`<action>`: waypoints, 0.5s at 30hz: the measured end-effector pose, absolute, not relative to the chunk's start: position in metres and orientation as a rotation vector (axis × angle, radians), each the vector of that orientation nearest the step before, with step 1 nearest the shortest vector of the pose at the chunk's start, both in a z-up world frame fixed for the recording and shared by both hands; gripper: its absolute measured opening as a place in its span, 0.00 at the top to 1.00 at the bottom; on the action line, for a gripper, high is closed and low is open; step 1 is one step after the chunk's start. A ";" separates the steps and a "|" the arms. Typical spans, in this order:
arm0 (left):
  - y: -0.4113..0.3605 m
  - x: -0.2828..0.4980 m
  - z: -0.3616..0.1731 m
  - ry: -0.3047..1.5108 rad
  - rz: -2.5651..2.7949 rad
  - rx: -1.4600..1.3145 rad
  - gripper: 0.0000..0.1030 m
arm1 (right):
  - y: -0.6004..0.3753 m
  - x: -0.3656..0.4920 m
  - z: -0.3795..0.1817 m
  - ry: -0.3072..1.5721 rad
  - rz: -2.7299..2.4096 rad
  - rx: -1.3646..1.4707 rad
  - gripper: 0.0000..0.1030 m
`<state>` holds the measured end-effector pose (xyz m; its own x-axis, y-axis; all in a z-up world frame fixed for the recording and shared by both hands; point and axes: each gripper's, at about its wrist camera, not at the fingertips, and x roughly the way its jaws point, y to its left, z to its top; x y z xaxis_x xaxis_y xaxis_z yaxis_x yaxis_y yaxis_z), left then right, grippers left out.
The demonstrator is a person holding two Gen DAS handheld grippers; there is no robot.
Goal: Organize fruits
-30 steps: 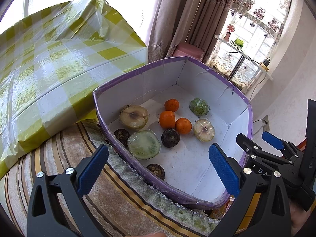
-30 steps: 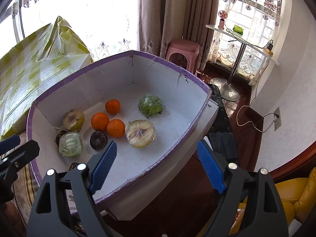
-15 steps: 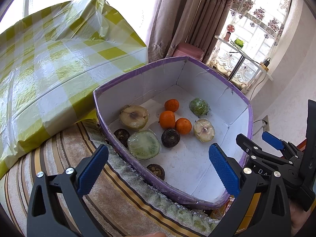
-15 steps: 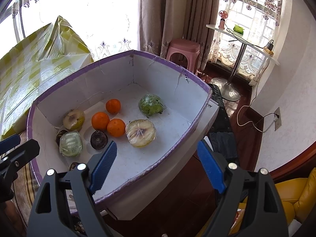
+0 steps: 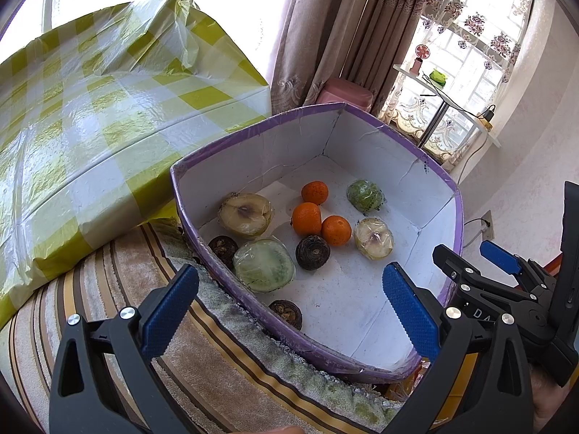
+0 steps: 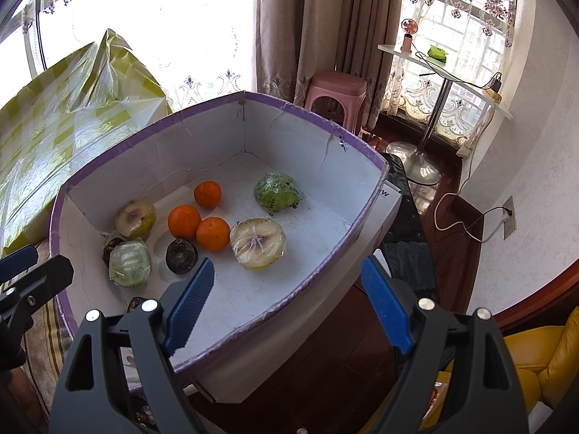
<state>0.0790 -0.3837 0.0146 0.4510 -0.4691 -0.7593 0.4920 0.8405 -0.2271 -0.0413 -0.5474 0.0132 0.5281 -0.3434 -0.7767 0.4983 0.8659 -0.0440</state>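
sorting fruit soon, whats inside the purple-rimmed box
Inside the purple-rimmed box: three oranges, four plastic-wrapped fruits and three dark round fruits. One dark fruit is partly hidden behind the near wall.

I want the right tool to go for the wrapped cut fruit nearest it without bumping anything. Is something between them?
Nothing visible blocks it. The right tool hangs open above the box's near rim, and the wrapped cut fruit lies just beyond on bare floor; the oranges sit beside it, left.
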 end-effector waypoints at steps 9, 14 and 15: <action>-0.384 0.079 0.015 0.929 -0.594 0.028 0.04 | -0.548 -0.041 0.014 0.880 -0.504 0.192 0.19; -0.384 0.079 0.015 0.929 -0.594 0.028 0.04 | -0.548 -0.041 0.014 0.881 -0.503 0.192 0.19; -0.384 0.079 0.015 0.930 -0.594 0.028 0.04 | -0.548 -0.041 0.014 0.881 -0.503 0.191 0.19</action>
<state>0.0791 -0.3837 0.0146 0.4508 -0.4689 -0.7596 0.4925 0.8403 -0.2265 -0.0408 -0.5479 0.0140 0.5295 -0.3414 -0.7765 0.4955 0.8675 -0.0435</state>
